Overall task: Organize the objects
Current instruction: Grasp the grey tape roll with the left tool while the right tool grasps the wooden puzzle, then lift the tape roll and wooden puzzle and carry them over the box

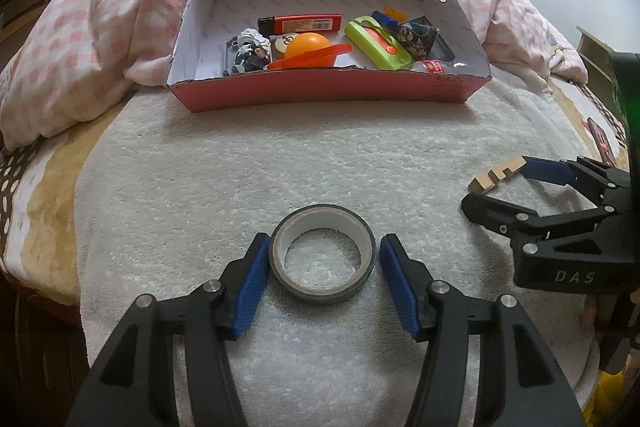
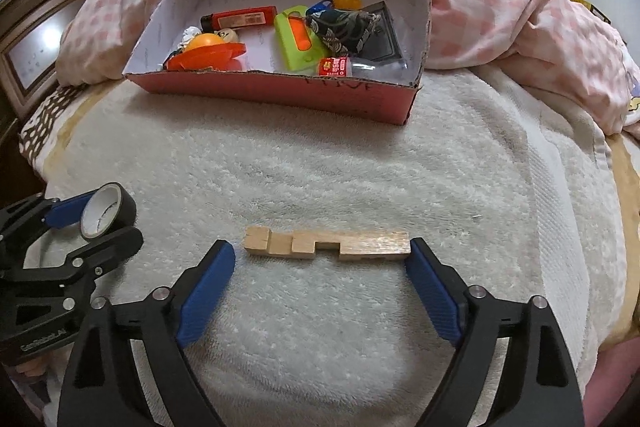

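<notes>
Left wrist view: box wall hides bottle partly.

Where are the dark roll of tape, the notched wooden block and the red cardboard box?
dark roll of tape (image 1: pixel 280 269): left wrist view, left rim.
notched wooden block (image 2: pixel 372 245): right wrist view, long right section.
red cardboard box (image 1: pixel 320 91): left wrist view, front wall.

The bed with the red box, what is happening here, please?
A person is tidying small things into the red box, working with a gripper in each hand. The left gripper sits around a roll of dark tape that lies flat on the white towel; its pads are close beside the roll but seem not yet to press it. The right gripper is wide open at a notched wooden block, also on the towel. Several toys already lie in the box.
</notes>
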